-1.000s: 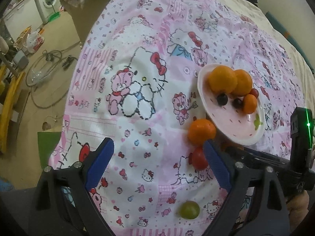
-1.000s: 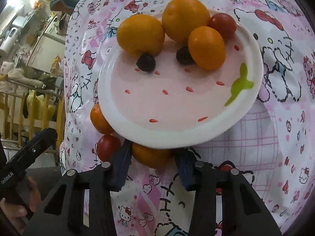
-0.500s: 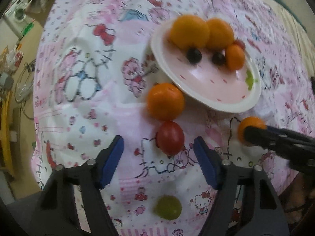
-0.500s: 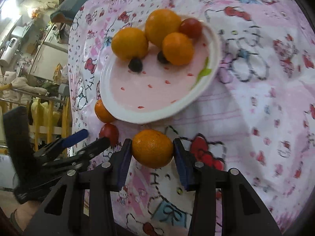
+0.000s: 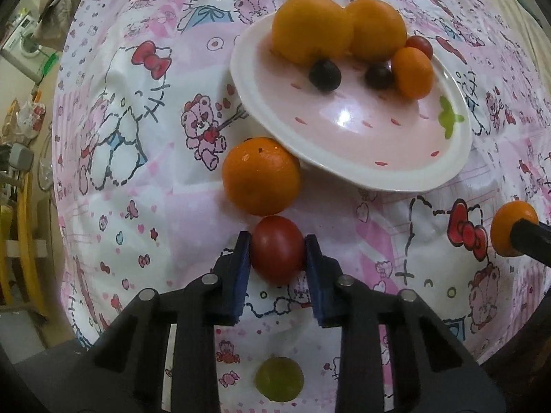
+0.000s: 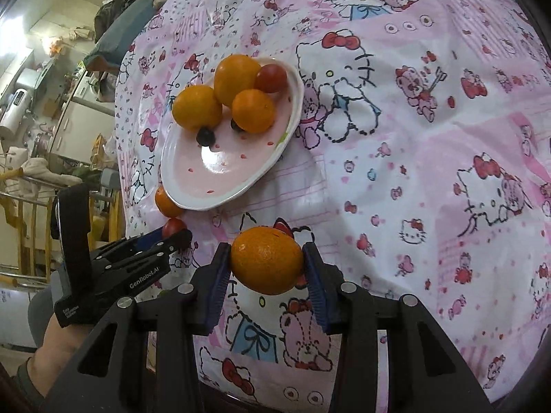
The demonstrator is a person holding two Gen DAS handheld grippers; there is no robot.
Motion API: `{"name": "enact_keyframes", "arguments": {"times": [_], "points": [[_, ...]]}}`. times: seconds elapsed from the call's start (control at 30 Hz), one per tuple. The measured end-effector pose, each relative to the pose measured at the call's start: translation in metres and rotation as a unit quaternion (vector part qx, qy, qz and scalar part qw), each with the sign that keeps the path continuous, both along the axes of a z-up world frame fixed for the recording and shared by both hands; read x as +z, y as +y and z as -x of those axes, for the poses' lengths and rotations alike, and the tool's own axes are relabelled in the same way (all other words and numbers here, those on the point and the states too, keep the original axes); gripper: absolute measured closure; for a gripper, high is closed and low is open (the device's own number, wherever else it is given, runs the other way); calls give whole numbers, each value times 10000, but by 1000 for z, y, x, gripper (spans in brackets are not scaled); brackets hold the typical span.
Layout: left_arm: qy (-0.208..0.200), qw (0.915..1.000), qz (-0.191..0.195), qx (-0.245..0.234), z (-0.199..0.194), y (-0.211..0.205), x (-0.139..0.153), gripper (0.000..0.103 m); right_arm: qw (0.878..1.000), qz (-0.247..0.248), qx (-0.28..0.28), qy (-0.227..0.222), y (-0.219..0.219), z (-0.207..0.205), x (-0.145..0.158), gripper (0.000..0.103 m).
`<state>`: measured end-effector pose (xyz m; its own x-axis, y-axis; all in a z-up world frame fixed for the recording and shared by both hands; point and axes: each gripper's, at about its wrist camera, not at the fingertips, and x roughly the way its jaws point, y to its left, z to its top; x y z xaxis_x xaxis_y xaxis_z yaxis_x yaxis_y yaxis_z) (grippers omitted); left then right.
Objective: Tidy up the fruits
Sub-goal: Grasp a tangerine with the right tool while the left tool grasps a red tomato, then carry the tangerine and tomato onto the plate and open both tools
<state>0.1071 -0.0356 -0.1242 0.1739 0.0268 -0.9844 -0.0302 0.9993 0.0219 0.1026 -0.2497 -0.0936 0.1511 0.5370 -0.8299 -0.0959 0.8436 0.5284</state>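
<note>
Currently the left gripper (image 5: 277, 253) points down at the cloth-covered surface (image 5: 144, 206), and its jaws are closing on a red tomato (image 5: 278, 248) that sits between the two blue pads, both pads touching its sides. Just ahead of this gripper, touching the tomato's far side, lies a loose mandarin (image 5: 261, 176), its far edge tucked against the rim of the pink plate (image 5: 372, 168). The plate, farther ahead and slightly to the right, carries two large oranges (image 5: 311, 29), a smaller mandarin (image 5: 412, 72), a small tomato (image 5: 419, 45) and two dark berries (image 5: 324, 75), all grouped at its far side. Behind the fingertips, between the gripper's arms, a green grape (image 5: 279, 379) rests on the cloth. The right gripper (image 6: 267, 264) is clamped on an orange mandarin (image 6: 267, 264), pads pressing both of its sides, with the fruit clear of the plate. In the right wrist view the plate (image 6: 193, 186) lies ahead and to the left, and the left gripper (image 6: 172, 237) appears at the left, held by a hand (image 6: 56, 340), with the red tomato (image 6: 173, 227) at its tips.
</note>
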Motion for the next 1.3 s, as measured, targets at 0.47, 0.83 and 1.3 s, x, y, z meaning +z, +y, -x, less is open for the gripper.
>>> {"name": "enact_keyframes", "arguments": {"times": [0.47,0.83,1.3], "points": [[-469,9987,193,58,30,21,34,77,9996,63,-236,-163,-13,4,18,59],[-1538,9875,336,-95,31,26,109,77,9909,-4,-654,-1176,-35,-9,75,59],[-1664,9849,196,-426,-12,11,128,77,9851,-361,-462,-1617,-14,-40,91,59]]}}
